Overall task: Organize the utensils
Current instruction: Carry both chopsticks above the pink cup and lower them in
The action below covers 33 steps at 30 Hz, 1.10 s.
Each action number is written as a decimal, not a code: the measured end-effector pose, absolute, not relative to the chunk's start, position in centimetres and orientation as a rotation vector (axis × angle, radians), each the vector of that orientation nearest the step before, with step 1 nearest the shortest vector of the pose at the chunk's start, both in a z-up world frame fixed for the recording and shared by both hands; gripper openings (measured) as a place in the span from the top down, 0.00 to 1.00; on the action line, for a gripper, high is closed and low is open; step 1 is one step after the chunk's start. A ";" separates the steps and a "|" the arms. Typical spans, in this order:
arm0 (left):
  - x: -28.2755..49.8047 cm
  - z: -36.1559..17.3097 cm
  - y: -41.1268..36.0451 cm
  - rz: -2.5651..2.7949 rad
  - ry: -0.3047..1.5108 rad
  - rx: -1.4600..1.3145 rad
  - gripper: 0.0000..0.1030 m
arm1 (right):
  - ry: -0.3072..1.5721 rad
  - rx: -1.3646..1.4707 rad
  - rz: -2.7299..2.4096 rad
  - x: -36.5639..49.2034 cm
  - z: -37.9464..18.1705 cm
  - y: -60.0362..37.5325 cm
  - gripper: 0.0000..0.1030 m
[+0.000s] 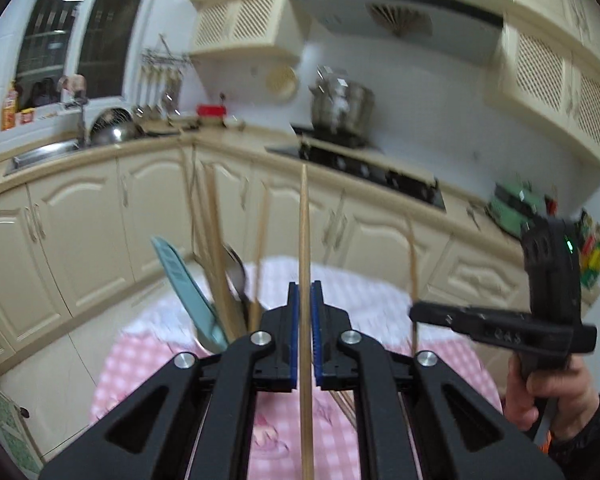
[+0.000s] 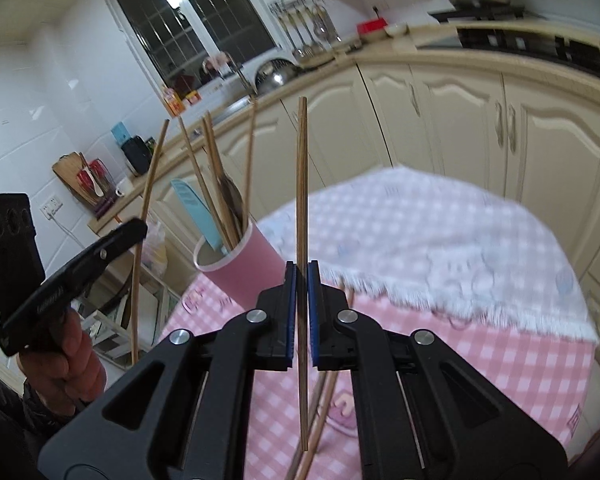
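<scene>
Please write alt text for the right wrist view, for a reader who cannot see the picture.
The right gripper is shut on an upright wooden chopstick above a table with a pink checked cloth. To its left, a pink cup holds more chopsticks and a light blue utensil, and the left gripper holds another chopstick.

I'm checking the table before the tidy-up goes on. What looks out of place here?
A few chopsticks lie loose on the pink checked tablecloth under the right gripper, outside the pink cup holding the other utensils. Each gripper, left included, pinches one upright chopstick.
</scene>
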<state>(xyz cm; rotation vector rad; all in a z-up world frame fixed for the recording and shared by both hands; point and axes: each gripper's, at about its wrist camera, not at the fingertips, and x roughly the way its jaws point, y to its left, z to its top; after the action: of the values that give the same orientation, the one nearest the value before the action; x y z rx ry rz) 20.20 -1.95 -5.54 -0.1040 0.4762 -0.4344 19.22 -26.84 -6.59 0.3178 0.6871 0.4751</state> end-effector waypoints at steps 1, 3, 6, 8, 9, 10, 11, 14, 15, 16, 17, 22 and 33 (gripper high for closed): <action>20.5 -4.9 -1.4 -0.424 0.454 -0.120 0.95 | 0.677 0.314 0.480 19.4 -6.1 -26.7 0.95; 21.3 -4.0 -0.9 -0.402 0.413 -0.139 0.95 | 0.647 0.302 0.491 19.9 -5.0 -26.3 0.95; 22.2 -2.5 -0.2 -0.379 0.353 -0.158 0.95 | 0.604 0.285 0.514 20.6 -3.0 -25.7 0.95; 22.5 -1.6 -0.2 -0.369 0.314 -0.161 0.95 | 0.568 0.275 0.534 21.2 -1.5 -25.0 0.95; 22.8 -1.0 -0.2 -0.363 0.283 -0.164 0.95 | 0.548 0.267 0.544 21.4 -0.7 -24.7 0.95; 22.9 -0.6 -0.2 -0.361 0.264 -0.167 0.95 | 0.522 0.255 0.555 21.8 0.3 -24.1 0.95; 23.2 0.0 -0.2 -0.356 0.231 -0.171 0.95 | 0.503 0.250 0.565 21.8 1.0 -23.7 0.95; 23.9 1.3 -0.4 -0.343 0.157 -0.174 0.95 | 0.432 0.227 0.589 22.6 3.4 -22.1 0.95; 24.1 1.6 -0.4 -0.339 0.140 -0.174 0.95 | 0.414 0.221 0.594 23.0 4.0 -21.6 0.95; 24.4 1.9 -0.6 -0.332 0.118 -0.169 0.95 | 0.399 0.219 0.599 23.3 4.4 -21.3 0.95; 24.7 2.1 -0.7 -0.325 0.098 -0.163 0.95 | 0.384 0.217 0.607 23.7 4.9 -20.7 0.95; 26.2 1.9 -1.4 -0.309 0.070 -0.149 0.95 | 0.349 0.193 0.617 25.4 5.7 -18.7 0.94; 28.4 -1.4 -0.2 -0.251 0.111 -0.199 0.95 | 0.361 0.184 0.595 27.4 3.5 -16.8 0.94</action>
<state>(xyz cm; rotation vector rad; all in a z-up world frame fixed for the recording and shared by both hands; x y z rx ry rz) 28.39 -0.20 -1.38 -0.1987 0.1113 -0.2513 27.37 -16.82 3.53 0.1837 0.3612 0.5952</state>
